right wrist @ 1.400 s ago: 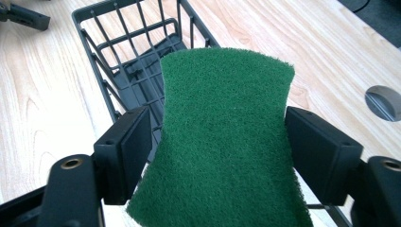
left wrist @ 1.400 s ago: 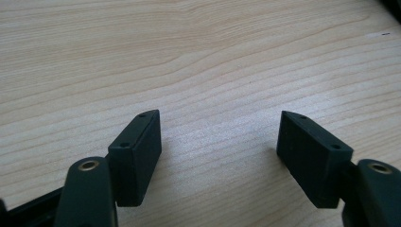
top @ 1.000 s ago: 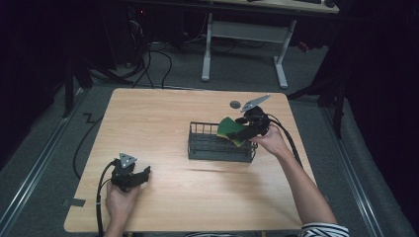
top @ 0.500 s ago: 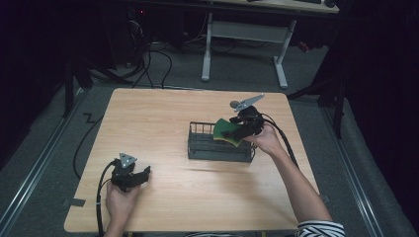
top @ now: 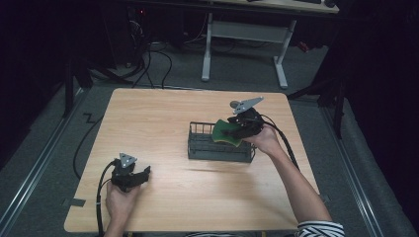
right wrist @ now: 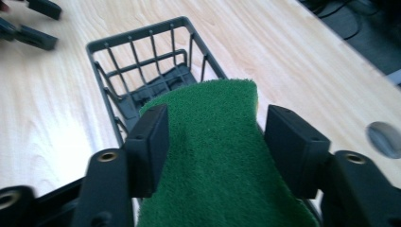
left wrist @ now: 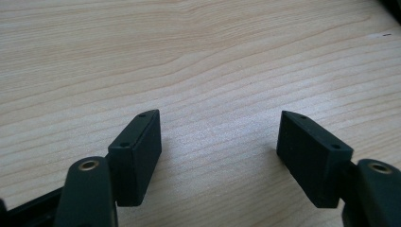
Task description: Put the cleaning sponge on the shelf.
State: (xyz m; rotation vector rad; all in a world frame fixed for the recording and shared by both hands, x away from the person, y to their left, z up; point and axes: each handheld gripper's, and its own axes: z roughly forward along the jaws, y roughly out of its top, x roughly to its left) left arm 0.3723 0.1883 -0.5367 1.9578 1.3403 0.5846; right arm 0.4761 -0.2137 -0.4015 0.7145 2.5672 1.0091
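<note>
Right of centre in the high view, the right gripper [top: 236,132], its jaws just closing in, clamps the green sponge [top: 225,132] over the black wire basket [top: 220,152], while at lower left the left gripper [top: 141,176] rests wide open, holding nothing, on the wooden table [top: 163,118].

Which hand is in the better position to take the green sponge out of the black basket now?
The right. Its tool has just been closing around the green sponge over the black wire basket, with the jaws at the sponge's sides. The left tool rests open on the table, far from the basket.
</note>
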